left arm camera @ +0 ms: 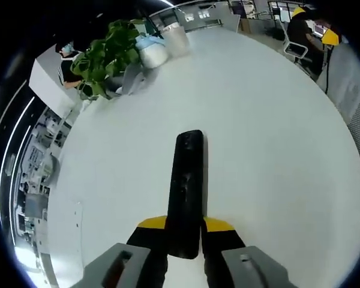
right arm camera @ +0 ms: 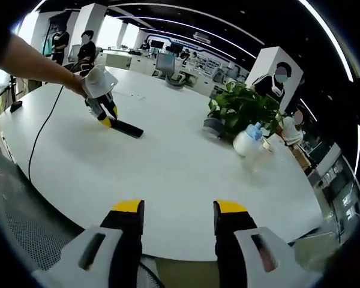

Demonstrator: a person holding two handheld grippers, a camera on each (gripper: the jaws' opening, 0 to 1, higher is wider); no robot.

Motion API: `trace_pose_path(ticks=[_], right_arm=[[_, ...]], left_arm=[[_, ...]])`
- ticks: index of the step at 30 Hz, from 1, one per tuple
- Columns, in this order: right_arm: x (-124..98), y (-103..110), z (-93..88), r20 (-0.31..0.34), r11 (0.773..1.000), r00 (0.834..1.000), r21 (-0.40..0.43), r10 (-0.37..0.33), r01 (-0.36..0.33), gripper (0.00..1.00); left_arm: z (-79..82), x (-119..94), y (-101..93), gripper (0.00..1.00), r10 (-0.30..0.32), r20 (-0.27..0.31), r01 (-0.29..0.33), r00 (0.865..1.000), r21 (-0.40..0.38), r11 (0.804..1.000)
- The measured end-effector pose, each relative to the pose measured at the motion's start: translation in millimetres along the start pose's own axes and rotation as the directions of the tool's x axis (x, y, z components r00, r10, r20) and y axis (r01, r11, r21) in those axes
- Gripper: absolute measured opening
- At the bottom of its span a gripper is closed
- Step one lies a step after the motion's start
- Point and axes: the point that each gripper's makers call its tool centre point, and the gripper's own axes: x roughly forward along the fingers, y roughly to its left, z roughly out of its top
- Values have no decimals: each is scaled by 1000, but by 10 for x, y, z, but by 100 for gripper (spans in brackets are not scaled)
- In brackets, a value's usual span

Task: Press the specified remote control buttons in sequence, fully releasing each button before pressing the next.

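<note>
A long black remote control [left arm camera: 186,192] is clamped at its near end between the yellow-tipped jaws of my left gripper [left arm camera: 185,231], lying just over the white table [left arm camera: 276,156]. In the right gripper view the same remote [right arm camera: 126,128] juts out from the left gripper [right arm camera: 108,119], which a person's arm holds over the table's far left side. My right gripper [right arm camera: 178,210] is open near the table's front edge, with nothing between its jaws and well apart from the remote.
A green potted plant [right arm camera: 241,109] and a white spray bottle [right arm camera: 249,141] stand at the table's right; both also appear as the plant [left arm camera: 108,57] and bottle [left arm camera: 153,51]. A black cable [right arm camera: 43,135] trails across the table's left. People sit at desks behind.
</note>
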Motion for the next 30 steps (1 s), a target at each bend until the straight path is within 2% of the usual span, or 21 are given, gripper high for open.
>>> trace_pose_path(ticks=[5,11,13,15,16,21,23,24,27,30], right_arm=[[-20,-29,32,21,1000,1000,16,-10,9,48],[-30,-30,58,36,1000,999,23,-10,9,49],[-31,-37,56,36,1000,999,28,-12,11,49],[-37,-57,53,35,999,999,41,-19,18,51],[-44,-76,66,44,999,999,45,-28,26,52],[-54,-69,91,57,999,998,43,-27,24,55],[-56,-68,98,61,999,998,45,-26,24,55],[-60,-72,103,64,999,998,47,-28,25,56],[-68,-87,112,70,998,997,51,-33,30,57],[-72,-95,122,75,998,997,53,-36,32,58]], left_arm=[[20,-69,-1,26,22,30,-19,999,-72,997],[131,-274,-4,34,72,74,-66,995,-86,994],[198,-388,18,35,105,115,-90,988,-128,988],[287,-524,38,35,147,155,-116,977,-192,975],[354,-605,42,35,161,193,-117,968,-217,969],[422,-905,7,41,221,245,-144,944,-297,944],[420,-970,-17,43,230,249,-148,941,-308,940],[419,-1039,-42,45,240,250,-149,938,-335,930],[445,-1225,-72,49,269,283,-152,921,-374,915],[506,-1495,-102,53,322,333,-159,886,-434,887]])
